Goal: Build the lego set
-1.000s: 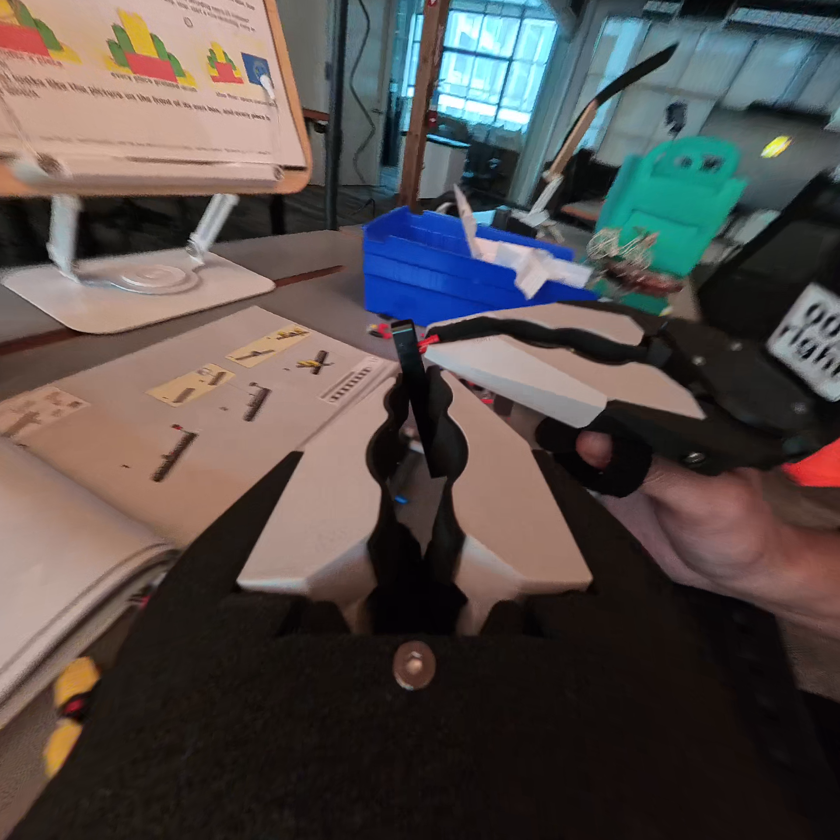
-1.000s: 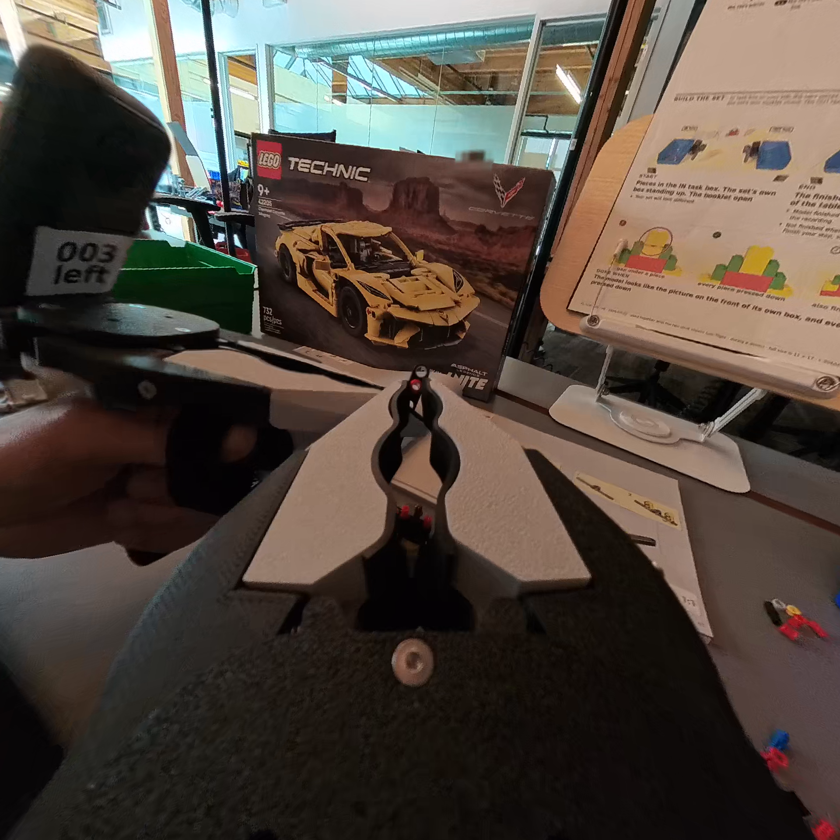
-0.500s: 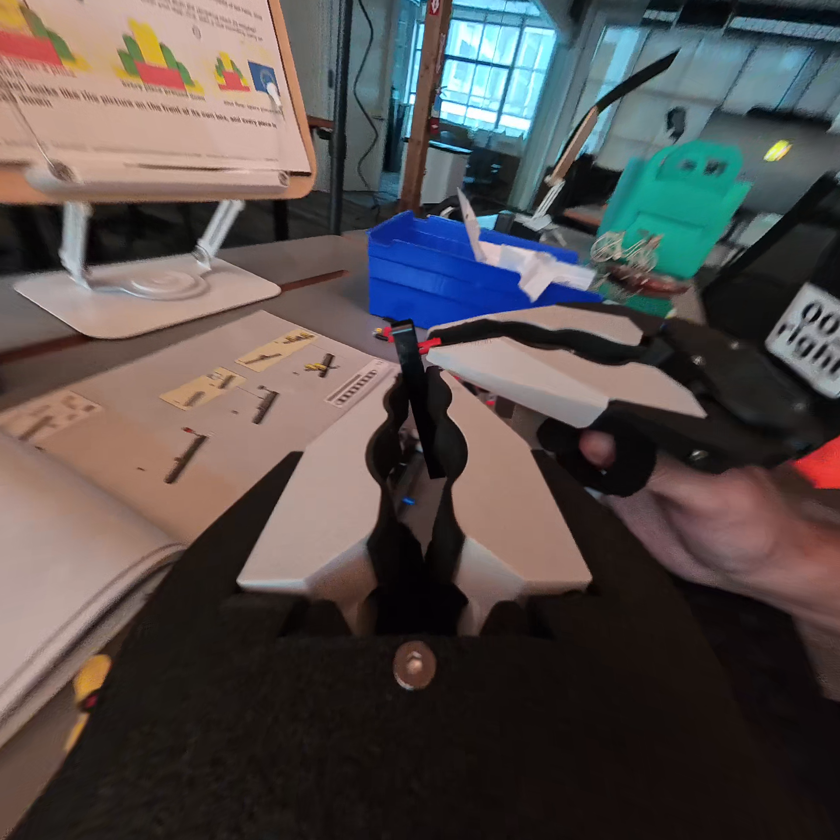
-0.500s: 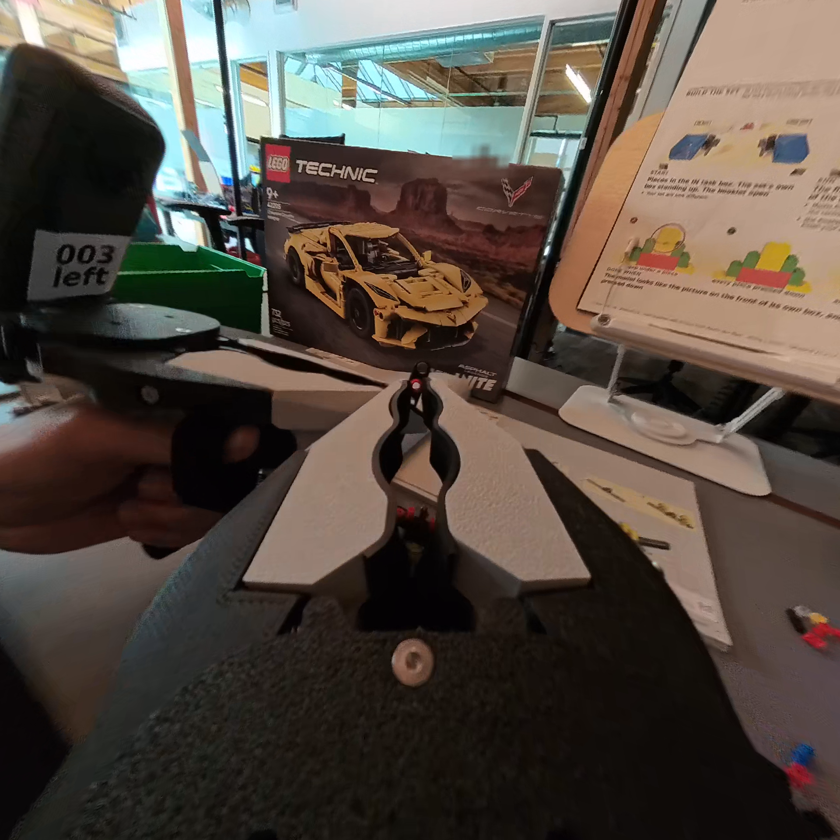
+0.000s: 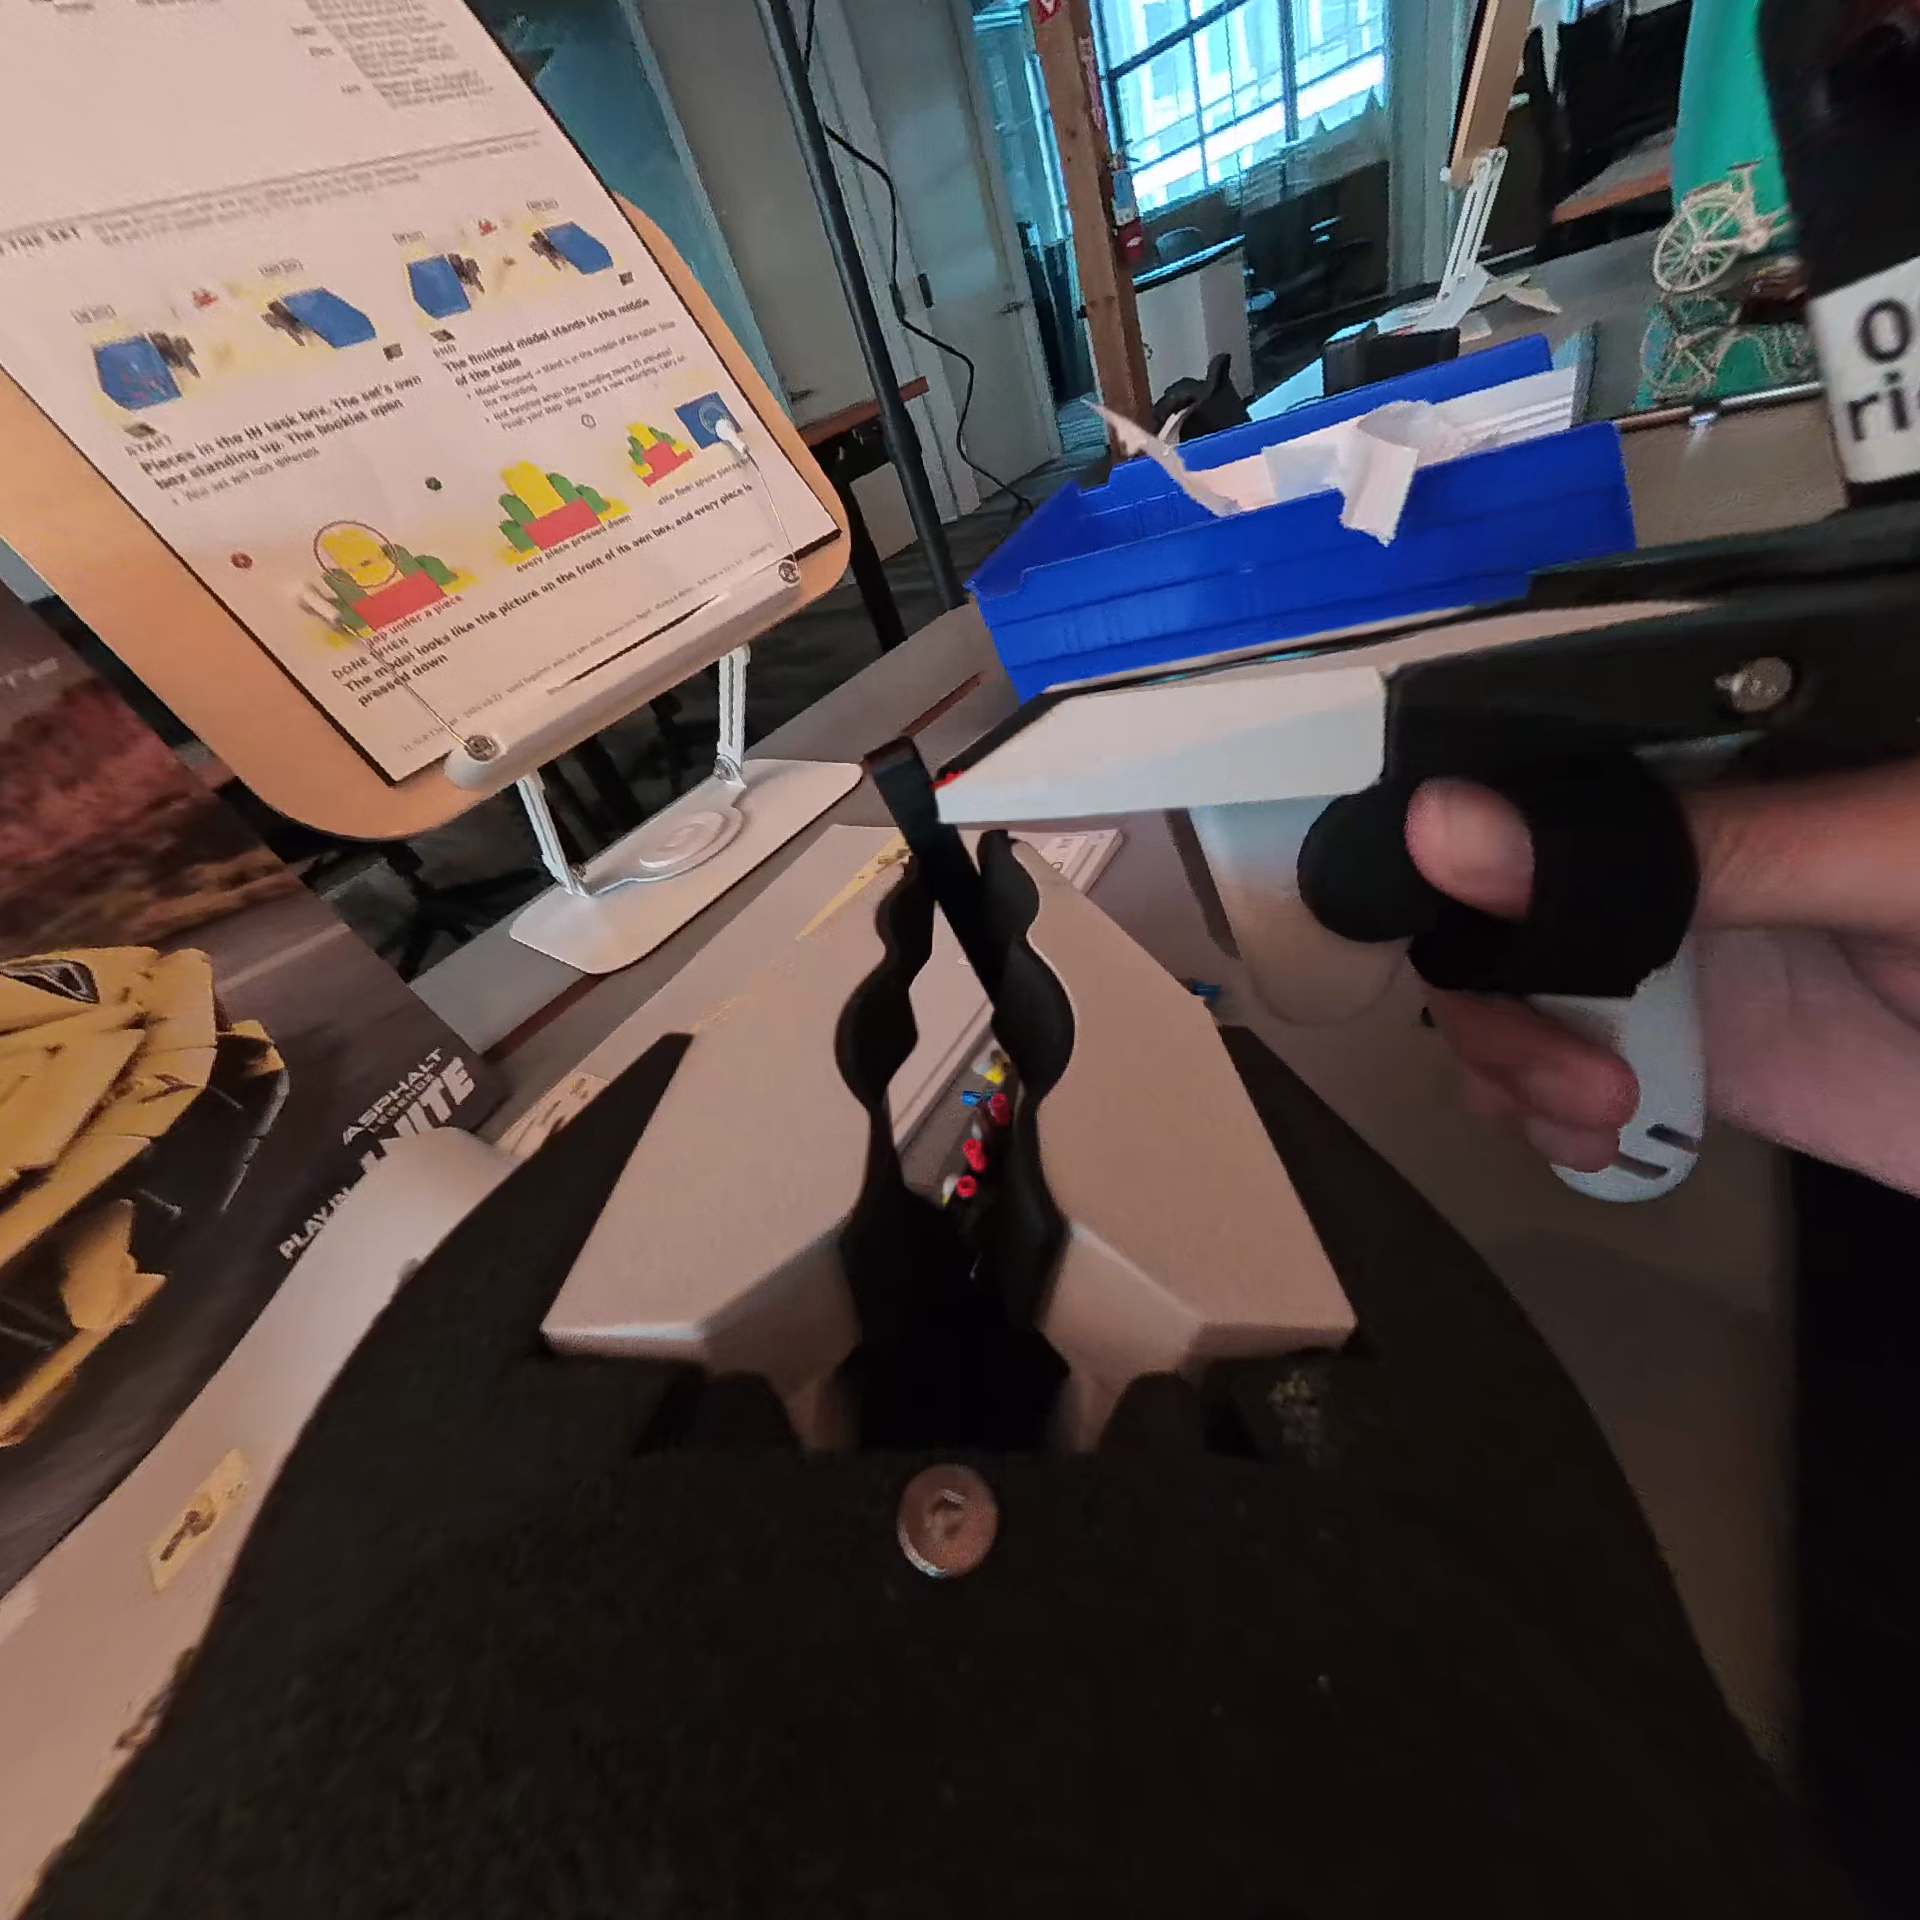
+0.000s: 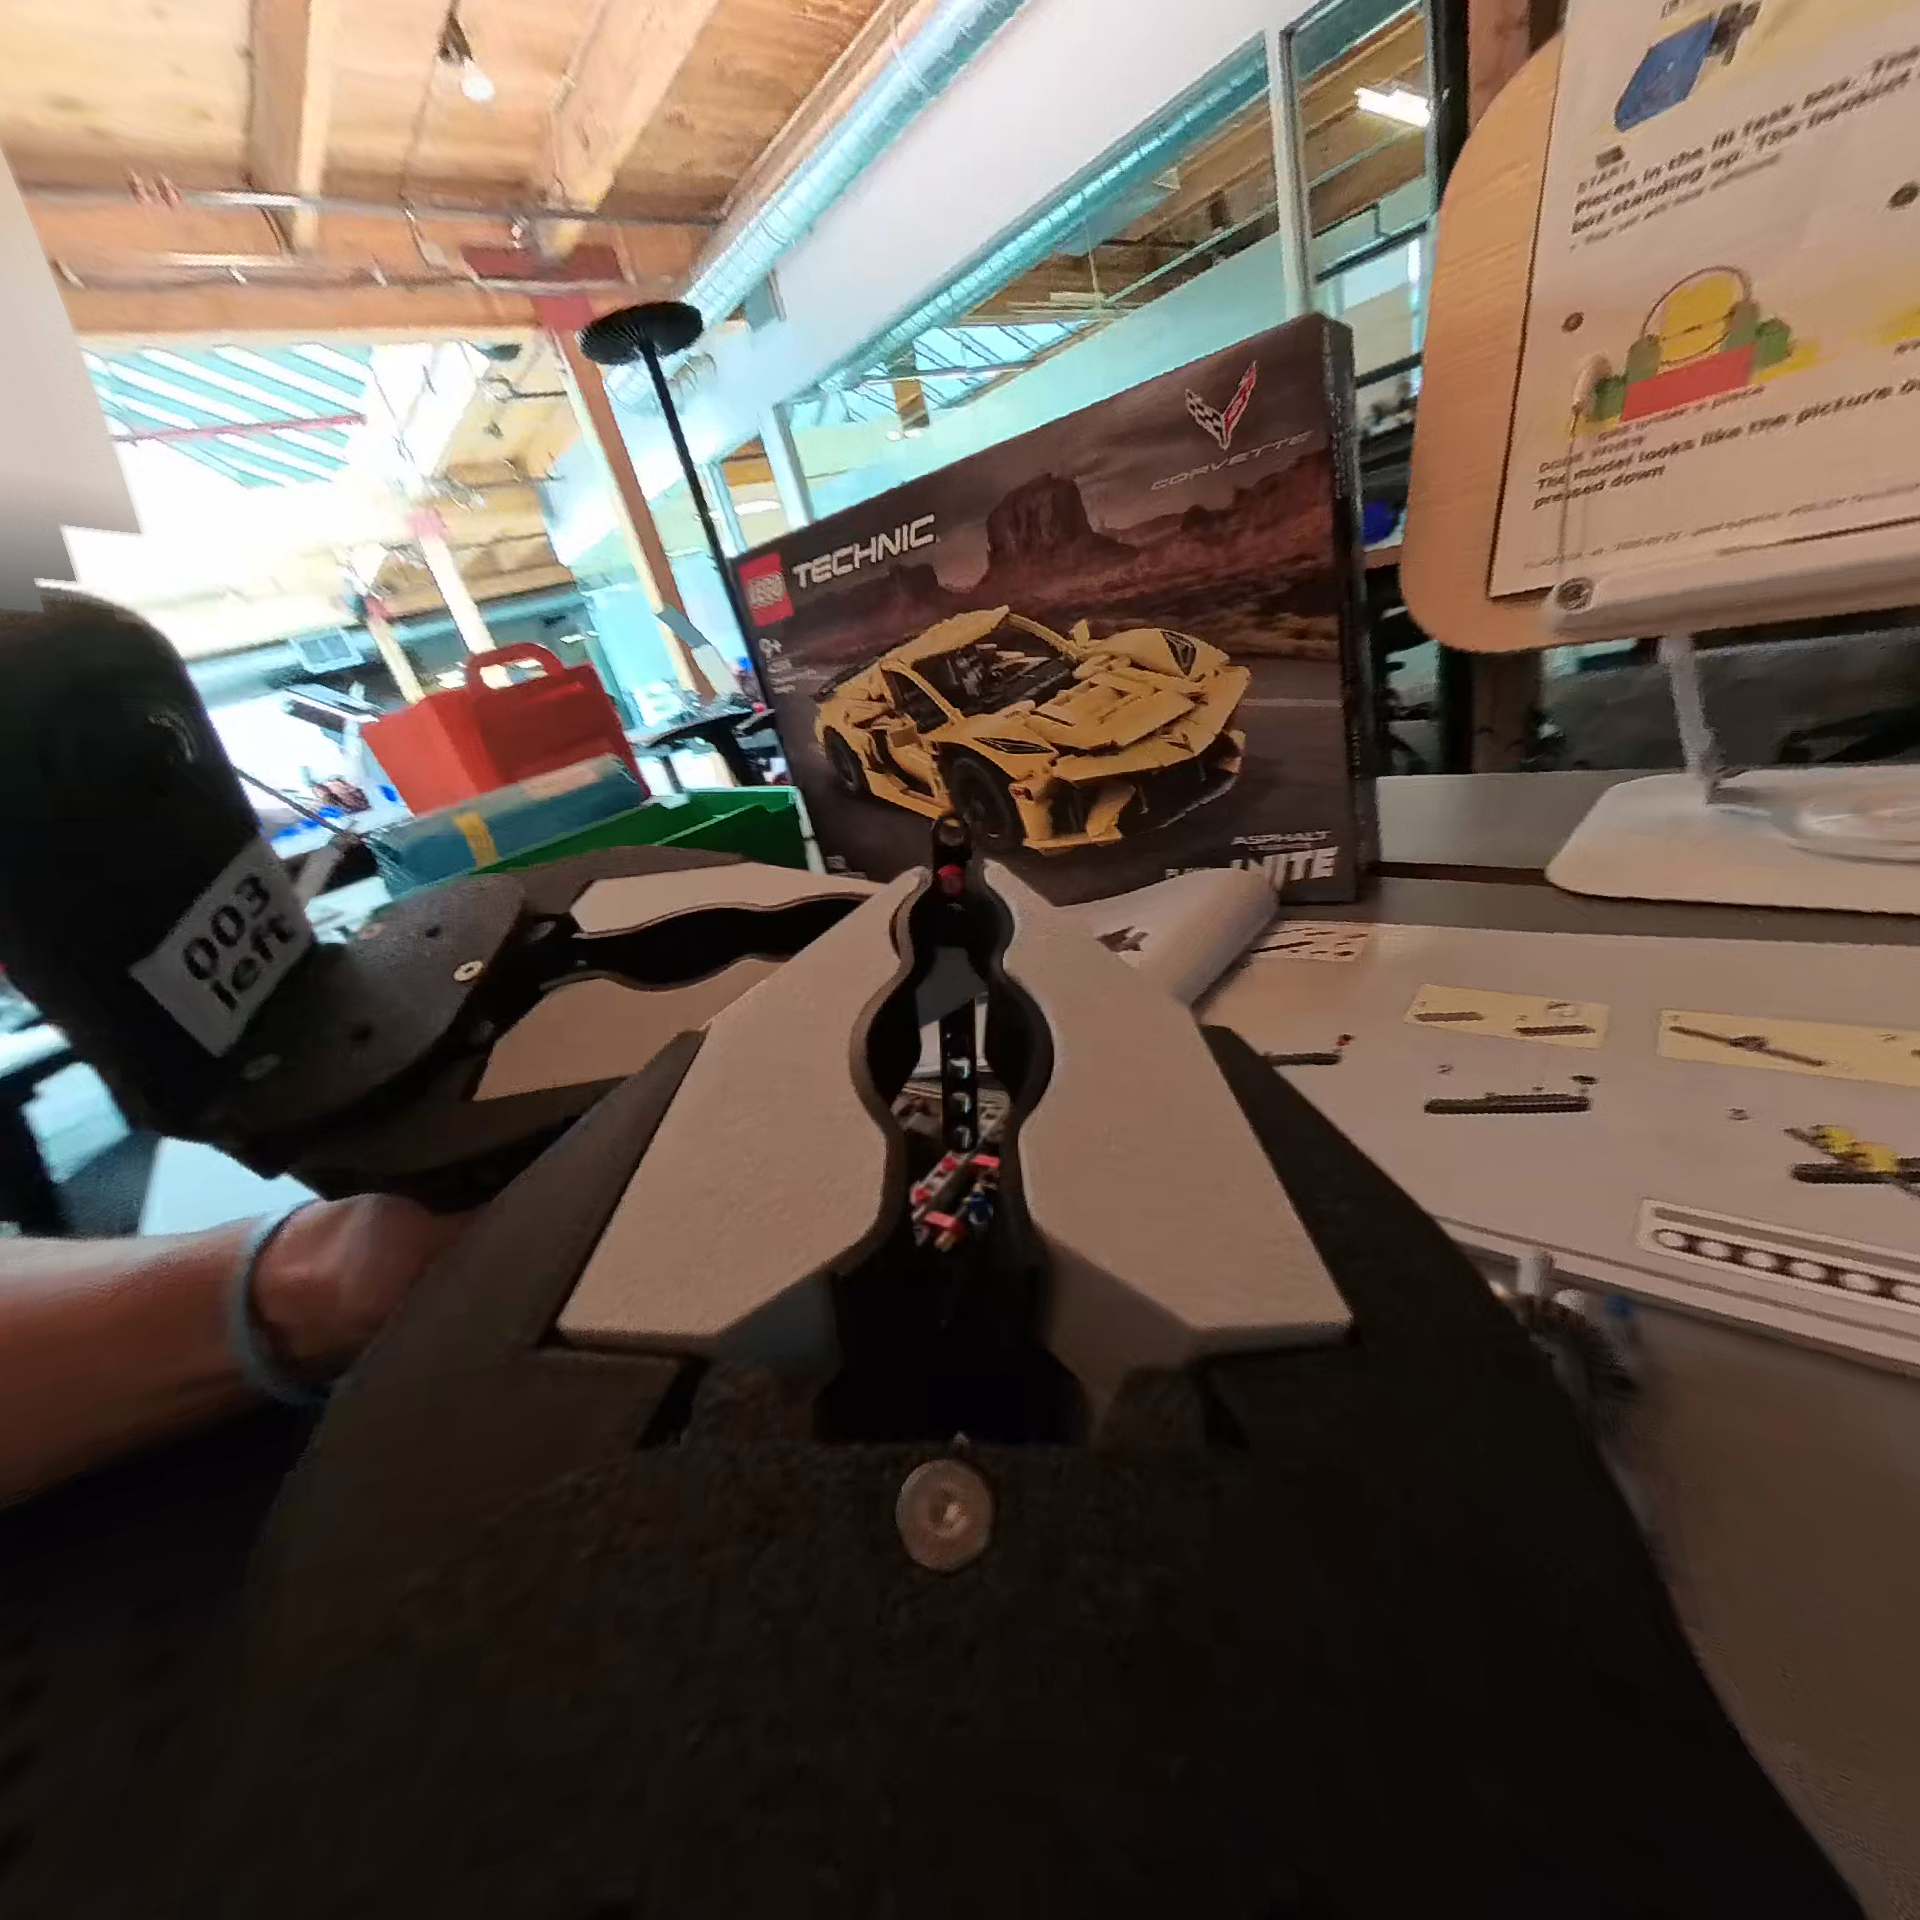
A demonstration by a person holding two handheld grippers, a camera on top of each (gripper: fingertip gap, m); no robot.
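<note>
My left gripper (image 5: 956, 862) is shut on a long black beam (image 5: 925, 821), which stands up between its fingers with the top end free. My right gripper (image 5: 951, 795) comes in from the right. Its tip meets the beam near the top, with a small red pin (image 5: 943, 781) at the contact. In the right wrist view my right gripper (image 6: 951, 883) is shut on the red pin (image 6: 948, 881), which sits at a hole of the beam (image 6: 953, 836). The left gripper (image 6: 821, 909) reaches in from the left. Both are held above the table.
The set box (image 6: 1060, 665) with a yellow car stands at the back. An instruction sheet on a white stand (image 5: 364, 364) is beside it. An open booklet (image 6: 1558, 1091) lies on the table, a blue bin (image 5: 1299, 561) behind. Loose small pieces (image 6: 951, 1195) lie below the grippers. Left and right tips are no more than a few centimetres apart.
Both grippers have swung and tilted together, so the set box now shows in the left wrist view. The beam and the red pin stay gripped and in contact.
</note>
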